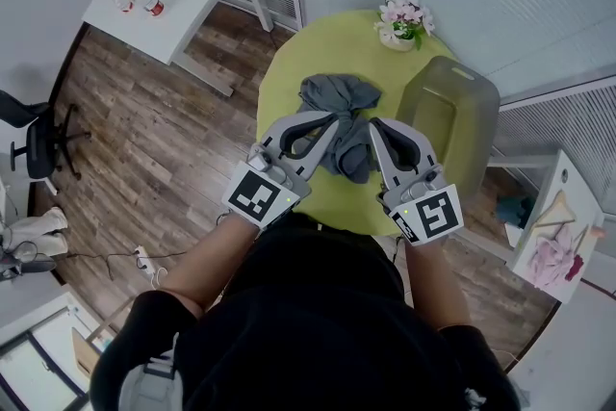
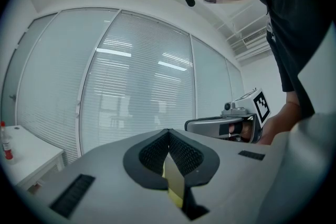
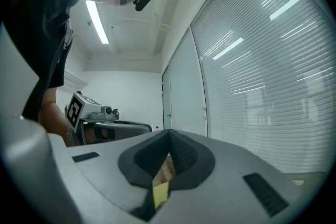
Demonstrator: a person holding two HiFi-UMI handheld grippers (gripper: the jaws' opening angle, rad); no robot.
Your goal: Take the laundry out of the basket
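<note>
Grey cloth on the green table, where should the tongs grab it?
Probably a puffed-up fold near the middle of the grey cloth, coming down from above. It lies crumpled on the table, so its raised wrinkles give something to pinch. The flat edges would likely slip away.

The left gripper [image 2: 169, 132] points level, and its two jaws stand together: the dark ribbed pads meet at the tip, with nothing between them. Lower down, through the narrow slot behind the pads, a yellow-green strip [image 2: 174, 186] shows. To the right, near it, the right gripper [image 2: 195, 124] also lies level, with its marker cube [image 2: 261, 104] and a hand [image 2: 277, 124] behind it. Beyond is a glass wall with blinds [image 2: 142, 81]. At the far left stands a white table [image 2: 29, 157] with a small bottle [image 2: 5, 145] on it.
</note>
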